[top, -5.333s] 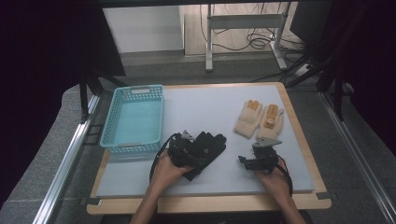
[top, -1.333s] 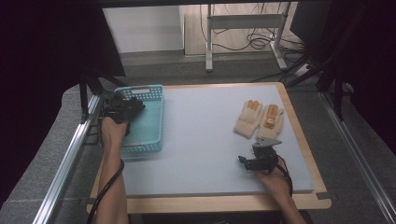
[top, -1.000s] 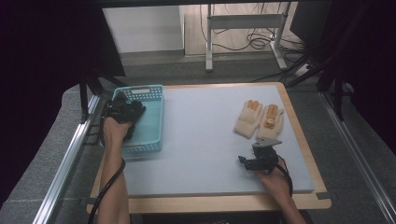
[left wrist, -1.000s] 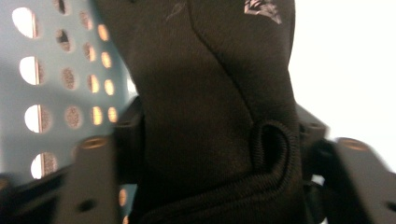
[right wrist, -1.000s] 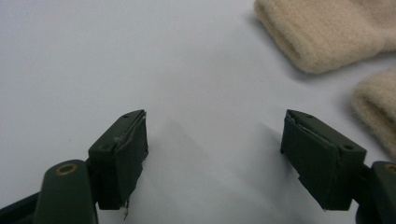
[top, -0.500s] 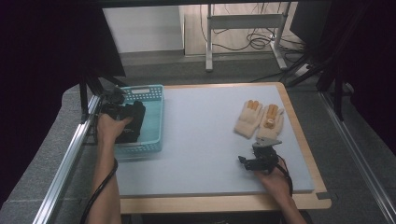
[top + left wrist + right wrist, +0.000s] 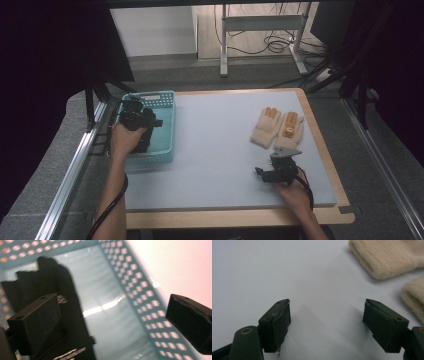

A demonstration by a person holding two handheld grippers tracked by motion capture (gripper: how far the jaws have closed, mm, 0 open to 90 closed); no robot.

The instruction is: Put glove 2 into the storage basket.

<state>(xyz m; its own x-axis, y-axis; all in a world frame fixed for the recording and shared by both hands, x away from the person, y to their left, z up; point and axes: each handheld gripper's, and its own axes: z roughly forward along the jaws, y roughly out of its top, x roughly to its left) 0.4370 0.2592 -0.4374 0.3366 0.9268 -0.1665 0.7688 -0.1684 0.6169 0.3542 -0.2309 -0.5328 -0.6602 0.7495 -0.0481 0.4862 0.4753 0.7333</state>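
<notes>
My left gripper [image 7: 136, 116] hovers over the teal basket [image 7: 167, 97], and its jaws have just been opening; nothing is between them. In the left gripper view, the left gripper [image 7: 113, 320] stands wide above the basket floor [image 7: 112, 290]. A black glove [image 7: 52, 280] lies loose along the basket's left side. It shows dark under my hand as the black glove [image 7: 144, 144]. My right gripper [image 7: 259, 172] rests open on the grey mat, just short of two cream gloves [image 7: 277, 127]. In its own view the right gripper [image 7: 327, 325] holds nothing, with the cream gloves [image 7: 387, 257] at upper right.
The grey mat [image 7: 215, 135] covers a wooden table [image 7: 235, 217] with metal rails at both sides. The basket's perforated wall [image 7: 140, 292] runs diagonally between the glove and the mat. A desk frame and cables stand beyond the far edge.
The black glove went from the mat's middle into the basket. Over the last second the left jaws opened and let it go, and the hand lifted. The right gripper stayed put.
</notes>
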